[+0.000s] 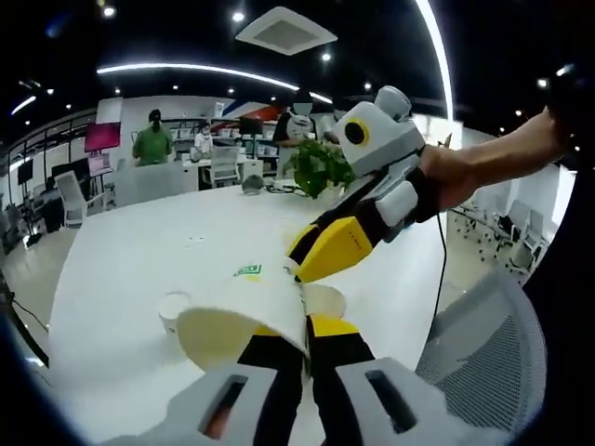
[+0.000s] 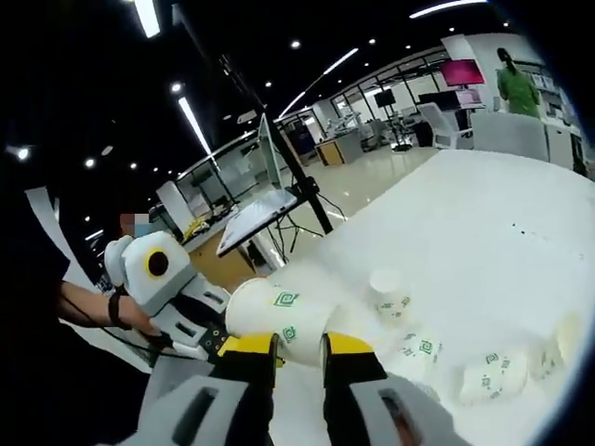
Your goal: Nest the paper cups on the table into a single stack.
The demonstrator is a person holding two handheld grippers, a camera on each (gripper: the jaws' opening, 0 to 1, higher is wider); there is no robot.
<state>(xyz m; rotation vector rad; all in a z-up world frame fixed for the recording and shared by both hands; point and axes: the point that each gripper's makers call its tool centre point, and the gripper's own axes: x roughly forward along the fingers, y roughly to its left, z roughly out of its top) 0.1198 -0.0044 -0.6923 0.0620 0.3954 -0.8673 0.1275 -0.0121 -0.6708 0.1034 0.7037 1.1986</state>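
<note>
A white paper cup [image 1: 244, 314] with a green logo lies on its side in the air, mouth toward the left gripper view. My left gripper [image 1: 307, 330] is shut on its rim, one jaw inside and one outside. My right gripper [image 1: 296, 269] comes in from the right, its yellow tips against the cup's wall near the base. In the right gripper view the same cup [image 2: 293, 318] lies crosswise just past my right gripper [image 2: 299, 346], which stands slightly open and not around it. The left gripper [image 2: 218, 339] holds the cup's left end. Loose cups [image 2: 386, 290] [image 2: 488, 376] lie on the table.
On the white table [image 1: 121, 251] one cup [image 1: 172, 308] stands to the left of the held cup and another cup [image 1: 327, 299] sits behind it. A grey mesh chair [image 1: 488, 362] is close on the right. A potted plant [image 1: 316, 167] stands at the far edge.
</note>
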